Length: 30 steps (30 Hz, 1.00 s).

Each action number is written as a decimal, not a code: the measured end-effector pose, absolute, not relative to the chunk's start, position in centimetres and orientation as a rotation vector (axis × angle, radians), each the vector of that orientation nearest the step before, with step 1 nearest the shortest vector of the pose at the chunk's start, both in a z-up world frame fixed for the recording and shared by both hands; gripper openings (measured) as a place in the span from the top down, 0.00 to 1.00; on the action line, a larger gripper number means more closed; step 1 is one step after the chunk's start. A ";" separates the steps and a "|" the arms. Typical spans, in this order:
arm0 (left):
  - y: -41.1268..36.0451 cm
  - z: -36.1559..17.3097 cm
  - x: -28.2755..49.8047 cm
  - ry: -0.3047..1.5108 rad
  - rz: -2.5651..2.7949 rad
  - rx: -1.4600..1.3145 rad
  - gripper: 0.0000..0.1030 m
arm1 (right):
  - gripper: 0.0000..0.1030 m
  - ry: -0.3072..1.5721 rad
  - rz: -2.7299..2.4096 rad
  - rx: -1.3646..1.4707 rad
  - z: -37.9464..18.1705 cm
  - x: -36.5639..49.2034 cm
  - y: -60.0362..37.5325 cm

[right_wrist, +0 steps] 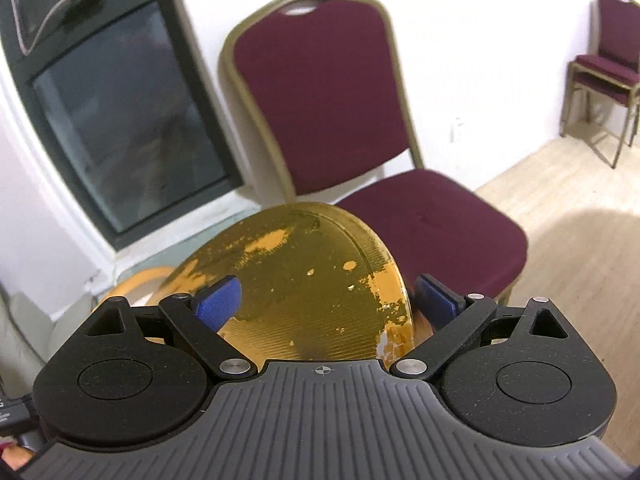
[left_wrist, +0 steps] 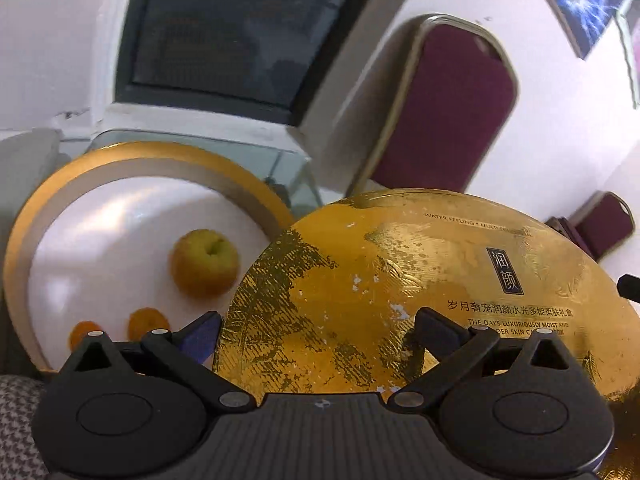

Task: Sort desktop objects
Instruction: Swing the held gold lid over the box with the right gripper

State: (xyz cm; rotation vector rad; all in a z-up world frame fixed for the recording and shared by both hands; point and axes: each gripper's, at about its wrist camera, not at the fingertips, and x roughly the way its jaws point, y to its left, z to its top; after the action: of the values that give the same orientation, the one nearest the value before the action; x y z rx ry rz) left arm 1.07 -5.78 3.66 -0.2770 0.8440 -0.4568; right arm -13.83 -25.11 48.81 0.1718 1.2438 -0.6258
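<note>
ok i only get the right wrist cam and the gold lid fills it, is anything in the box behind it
observer: Yes. The left wrist view shows the round box uncovered, with an apple on its white floor.
operator: anything else in there
observer: Two small oranges lie side by side, nearer the camera than the apple.
operator: and where's the left gripper
observer: The left gripper is open, pointing at the printed face of the gold lid. The lid covers the box's right rim.
</note>
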 end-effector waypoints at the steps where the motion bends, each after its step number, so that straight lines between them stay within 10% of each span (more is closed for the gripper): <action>1: -6.4 4.0 1.0 0.828 -0.465 -0.270 0.02 | 0.06 1.234 -0.640 0.171 49.2 -14.0 -25.4; 30: -7.1 3.2 -1.1 0.776 -0.330 -0.232 0.02 | 0.06 1.318 -0.588 0.192 44.6 -12.9 -26.1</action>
State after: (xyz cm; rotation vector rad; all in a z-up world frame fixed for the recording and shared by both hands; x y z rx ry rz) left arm -1.13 -7.08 3.17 -0.2317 0.7755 -0.3297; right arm -12.91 -26.09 44.62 0.1918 1.3183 -0.5876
